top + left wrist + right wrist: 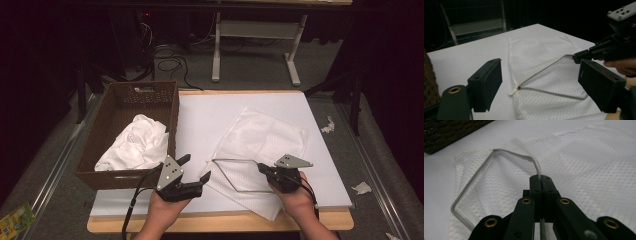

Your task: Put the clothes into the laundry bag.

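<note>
The mesh laundry bag (260, 142) lies flat on the desk (200, 120), its zipper edge (474, 180) lifted open by the right hand-held gripper (265, 170), clamped on it. The left hand-held gripper (192, 172) hangs wide open just beside it. Looks like bag-opening; next probably means grabbing the white clothes (135, 142) from the basket (117, 97).

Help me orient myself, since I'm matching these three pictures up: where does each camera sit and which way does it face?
High view: above the person's side, looking forward and down on the table; both hands and tongs show.
Left gripper view: on the left tongs, looking through open jaws at the mesh bag and the right tongs.
Right gripper view: on the right tongs, jaws shut on the bag's zipper edge; basket beyond.
Shared: the bag appears in all three.
</note>
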